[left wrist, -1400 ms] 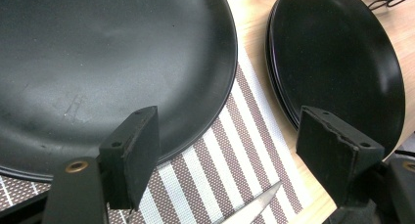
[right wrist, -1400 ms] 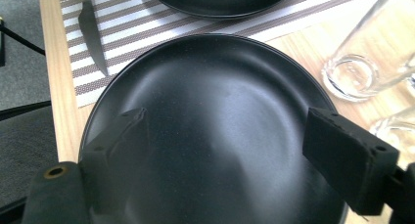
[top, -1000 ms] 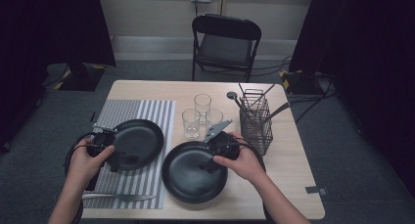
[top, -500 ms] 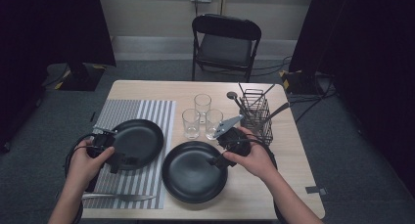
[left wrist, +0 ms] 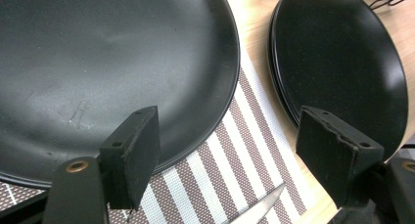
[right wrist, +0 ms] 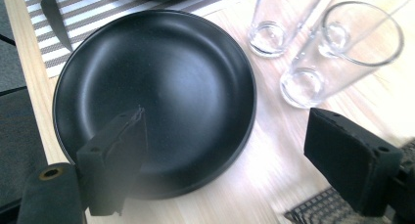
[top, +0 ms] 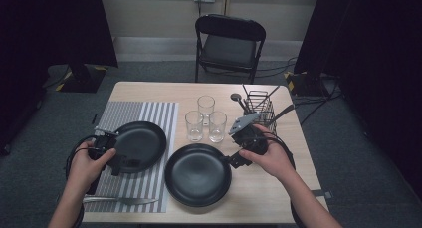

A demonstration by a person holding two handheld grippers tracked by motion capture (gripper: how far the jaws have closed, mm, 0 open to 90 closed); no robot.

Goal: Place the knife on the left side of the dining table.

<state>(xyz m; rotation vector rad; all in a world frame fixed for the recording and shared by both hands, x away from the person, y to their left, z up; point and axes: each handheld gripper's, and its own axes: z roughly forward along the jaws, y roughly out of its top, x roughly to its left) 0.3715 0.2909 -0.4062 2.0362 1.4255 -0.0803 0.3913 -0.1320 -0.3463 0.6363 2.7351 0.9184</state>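
A: High view first; where do you stand?

B: My left gripper [top: 115,158] sits at the 8 o'clock rim of the plate on the striped mat [top: 135,146]; my right gripper [top: 238,158] at 3 o'clock of the bare-table plate [top: 198,174].

A: Left gripper view?

B: My jaws are spread, nothing pinched; knife tip [left wrist: 264,210] below.

A: Right gripper view?

B: Spread too; the glasses [right wrist: 313,62] are close, so I judge a careless swing could topple them.

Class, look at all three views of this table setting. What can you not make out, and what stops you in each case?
1. Utensils in the wire caddy, high view: too small to name.
2. Knife handle, high view: hidden under the person's left forearm.
3. Knife, left gripper view: cut off by the bottom edge.
4. Glasses, right gripper view: blurred, one rim cut off at the top.
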